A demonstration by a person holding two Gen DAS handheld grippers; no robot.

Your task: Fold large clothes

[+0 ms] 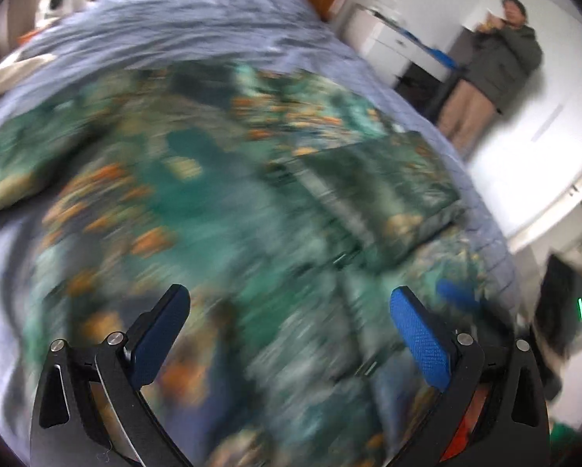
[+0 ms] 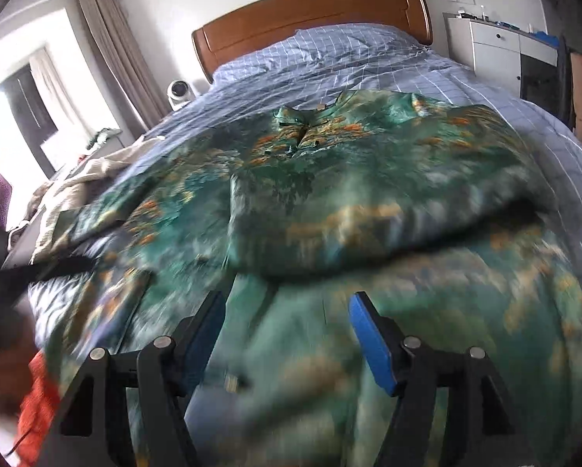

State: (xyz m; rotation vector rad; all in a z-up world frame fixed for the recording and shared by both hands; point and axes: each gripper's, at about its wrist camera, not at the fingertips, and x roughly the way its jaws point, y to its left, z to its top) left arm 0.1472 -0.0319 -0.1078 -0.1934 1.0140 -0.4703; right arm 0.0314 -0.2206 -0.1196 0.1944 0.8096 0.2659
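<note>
The green printed dress (image 2: 329, 179) lay spread across the bed (image 2: 329, 62), filling the middle and lower part of both views, with its collar toward the wooden headboard (image 2: 310, 11) at the top of the right wrist view. One fold seemed already made: in the right wrist view a broad flap of the cloth lay doubled over the middle of the garment, its rounded edge running across the centre of the frame. In the left wrist view a sleeve (image 1: 380, 179), at centre right, lay turned in on top of the body. The other sleeve, at the left of the right wrist view, looked spread out and unfolded, though motion blur made this hard to settle.

The left gripper (image 1: 291, 311) hovered over the cloth at the bottom of its frame, fingers spread wide and holding nothing. The right gripper (image 2: 287, 311) was likewise released, its fingers apart above the lower part of the dress, with no fabric between them.

By my judgement the task was at an early-to-middle stage: the remaining sleeve and the long lower part had yet to be folded into a compact bundle.

A beige garment (image 2: 84, 179) lay crumpled at the left edge of the bed.
</note>
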